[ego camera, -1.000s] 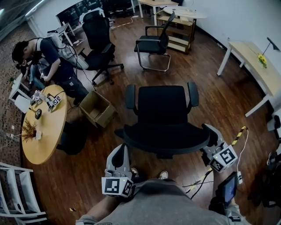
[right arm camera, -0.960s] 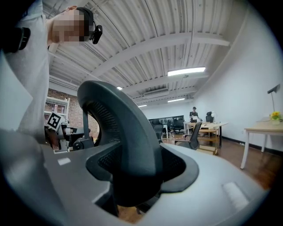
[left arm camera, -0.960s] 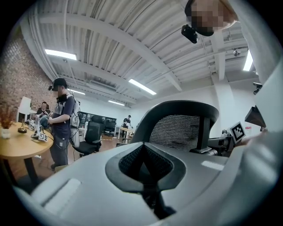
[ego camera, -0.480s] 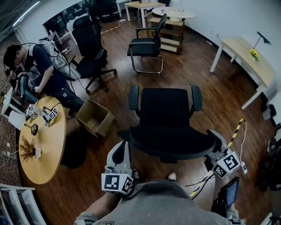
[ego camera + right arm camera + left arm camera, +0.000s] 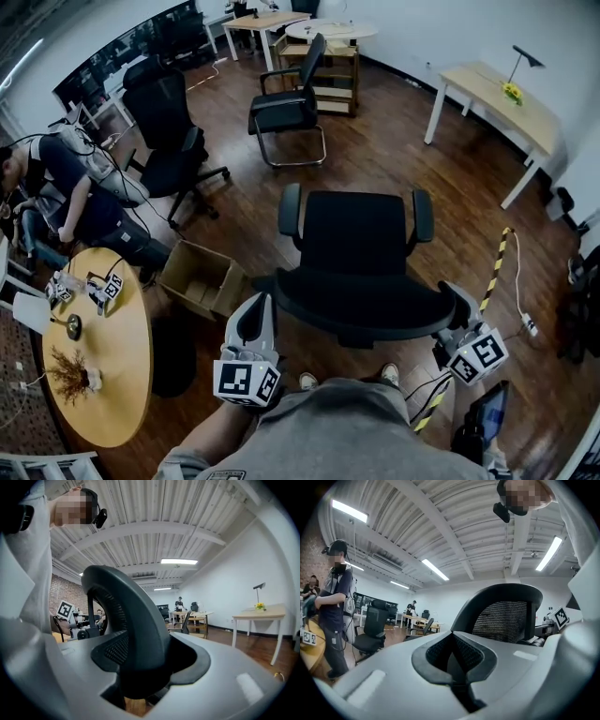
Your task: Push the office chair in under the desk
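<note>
Honey-coloured round wooden table (image 5: 122, 375): it sits at your far left with a few small items on its top.
Brown cardboard box (image 5: 202, 279): it lies open on the dark plank floor (image 5: 394, 150), between the round table and the black mesh-backed office chair (image 5: 361, 244), near the chair's left side.
Left gripper (image 5: 259, 307): your grey two-jaw tool has its jaws fully together and nothing between the pads. In the left gripper view the chair's backrest (image 5: 506, 620) rises beyond the tips and to their right. In the head view the tips sit at the left end of the backrest's rim, but you cannot tell whether they touch it.
Office chair: it stands upright on the floor right in front of you. Its backrest is towards you and its seat and two armrests (image 5: 290, 208) point away. It is out on open floor, not under any desk.
Right gripper (image 5: 453, 298): your other grey tool has its jaws closed on the right edge of the backrest. In the right gripper view the black frame fills the notch between the pads.
Pale wooden desk with white legs (image 5: 525, 117): it stands at your far right against the white wall, well apart from the chair. A black lamp (image 5: 520, 58) and yellow flowers (image 5: 511, 91) are on its top.
</note>
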The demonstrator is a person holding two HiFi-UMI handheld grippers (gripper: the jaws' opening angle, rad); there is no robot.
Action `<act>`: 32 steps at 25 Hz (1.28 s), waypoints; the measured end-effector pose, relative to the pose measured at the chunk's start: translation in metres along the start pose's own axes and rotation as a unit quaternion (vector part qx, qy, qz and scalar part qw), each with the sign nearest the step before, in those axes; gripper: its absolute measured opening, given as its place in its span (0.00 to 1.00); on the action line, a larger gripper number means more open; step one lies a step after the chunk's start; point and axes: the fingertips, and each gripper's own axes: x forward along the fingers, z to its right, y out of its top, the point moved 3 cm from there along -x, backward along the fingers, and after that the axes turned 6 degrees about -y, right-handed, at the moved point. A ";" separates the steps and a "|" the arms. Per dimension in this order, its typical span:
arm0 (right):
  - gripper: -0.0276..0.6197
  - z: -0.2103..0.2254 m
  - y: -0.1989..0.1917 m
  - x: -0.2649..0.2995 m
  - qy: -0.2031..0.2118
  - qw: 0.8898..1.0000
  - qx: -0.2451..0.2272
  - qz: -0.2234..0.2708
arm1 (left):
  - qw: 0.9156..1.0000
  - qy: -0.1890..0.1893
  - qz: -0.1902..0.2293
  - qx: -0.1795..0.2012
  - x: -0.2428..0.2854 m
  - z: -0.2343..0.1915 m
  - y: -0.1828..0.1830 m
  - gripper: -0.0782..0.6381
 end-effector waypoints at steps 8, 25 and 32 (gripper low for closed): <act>0.44 -0.048 0.000 0.018 -0.062 0.998 0.008 0.009 | 1.000 -0.021 0.008 0.011 -0.005 -0.053 0.011 0.11; 0.44 -0.105 -0.003 0.046 -0.130 0.991 0.013 0.011 | 0.999 0.025 0.006 0.021 0.006 -0.105 0.020 0.11; 0.44 -0.118 -0.003 0.058 -0.134 0.991 0.017 -0.001 | 0.999 0.038 0.006 0.027 0.010 -0.123 0.020 0.11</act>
